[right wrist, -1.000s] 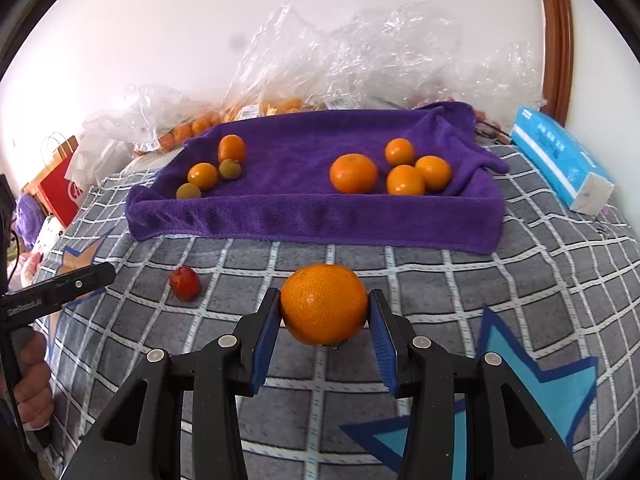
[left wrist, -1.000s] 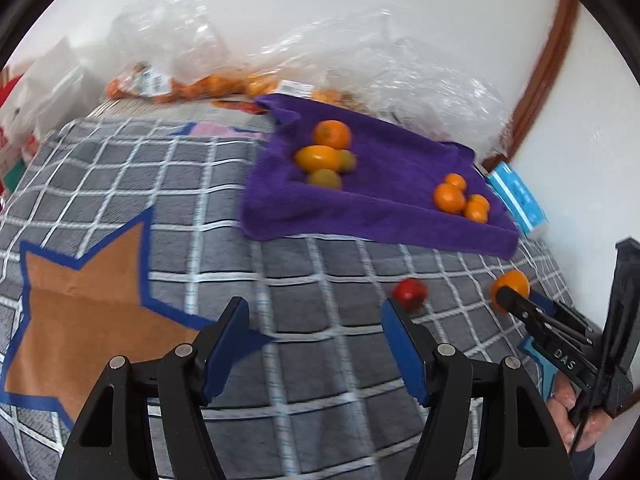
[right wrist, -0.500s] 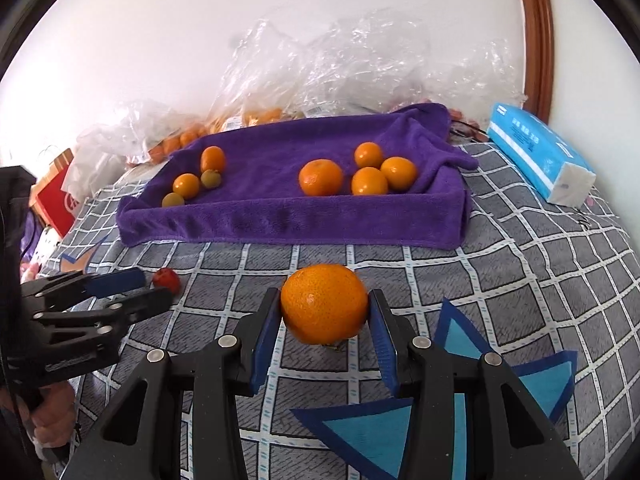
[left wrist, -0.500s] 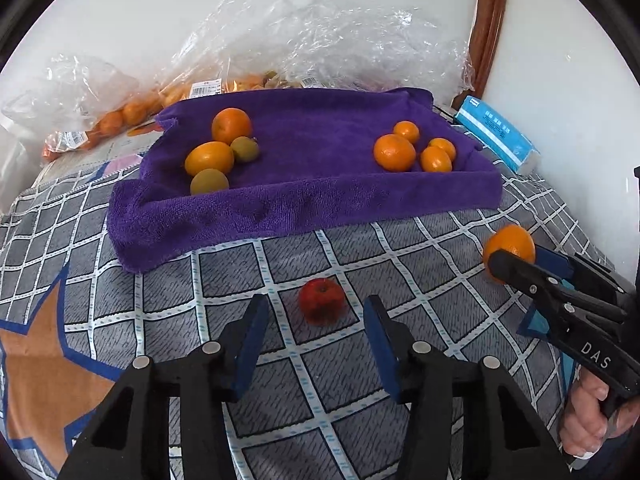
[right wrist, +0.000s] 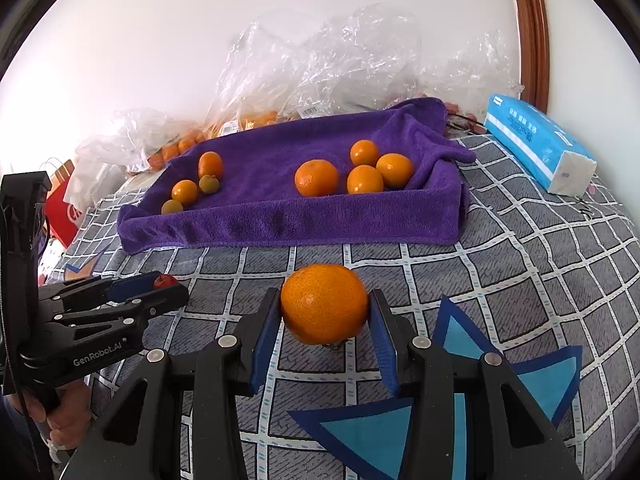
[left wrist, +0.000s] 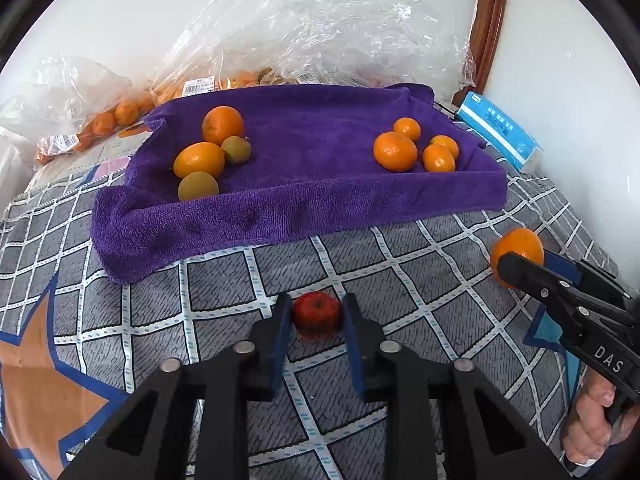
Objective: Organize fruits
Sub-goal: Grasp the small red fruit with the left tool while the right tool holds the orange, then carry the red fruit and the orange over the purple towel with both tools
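— Our left gripper swung over and closed in; its jaws now bracket the red fruit on the blanket, seemingly touching. So we can lift it next.

— Our right gripper stays clamped on the orange, near the towel.

— Two fruit groups sit there; the raised front fold blocks a low approach. Bags lie behind.
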Tool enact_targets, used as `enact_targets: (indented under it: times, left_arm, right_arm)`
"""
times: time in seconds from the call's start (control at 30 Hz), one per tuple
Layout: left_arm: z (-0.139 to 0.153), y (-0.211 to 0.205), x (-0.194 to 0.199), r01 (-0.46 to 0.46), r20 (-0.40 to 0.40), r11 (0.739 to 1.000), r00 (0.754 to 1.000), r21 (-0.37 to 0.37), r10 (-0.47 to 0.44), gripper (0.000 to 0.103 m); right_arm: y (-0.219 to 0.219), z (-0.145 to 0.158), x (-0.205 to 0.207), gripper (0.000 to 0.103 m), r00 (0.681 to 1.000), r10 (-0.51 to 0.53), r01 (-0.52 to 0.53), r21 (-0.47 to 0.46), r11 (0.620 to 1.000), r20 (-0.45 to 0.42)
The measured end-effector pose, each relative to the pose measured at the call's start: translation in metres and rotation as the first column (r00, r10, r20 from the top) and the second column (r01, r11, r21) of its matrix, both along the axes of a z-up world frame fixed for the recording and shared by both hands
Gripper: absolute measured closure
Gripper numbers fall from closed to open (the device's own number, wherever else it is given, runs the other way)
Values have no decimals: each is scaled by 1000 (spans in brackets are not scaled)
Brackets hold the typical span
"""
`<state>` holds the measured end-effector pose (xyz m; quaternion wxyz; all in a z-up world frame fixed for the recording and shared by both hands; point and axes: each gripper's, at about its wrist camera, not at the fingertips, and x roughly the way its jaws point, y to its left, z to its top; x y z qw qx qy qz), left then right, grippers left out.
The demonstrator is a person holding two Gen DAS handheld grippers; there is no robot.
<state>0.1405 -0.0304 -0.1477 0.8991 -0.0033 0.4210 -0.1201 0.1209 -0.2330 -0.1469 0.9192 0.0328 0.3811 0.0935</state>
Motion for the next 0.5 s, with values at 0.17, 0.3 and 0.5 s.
enact_targets:
  times: [0.17,0.3,0.5]
  left_arm:
    - [1,6,-1,-23,-12,999,1000,-35,22,79]
    - [4,12,-10,-55,-11,997,998,-60,55,79]
    - [3,29,-22,-102,-33,993,994,-65,100,79]
  right_arm:
    - [0,-1,0,59,1000,-8,8,-4,1000,-4]
    - [0,0,-1,59,1000,3,-3,2,1000,4]
    - [5,-1,0,59,1000,19,-19,-18,1000,-3]
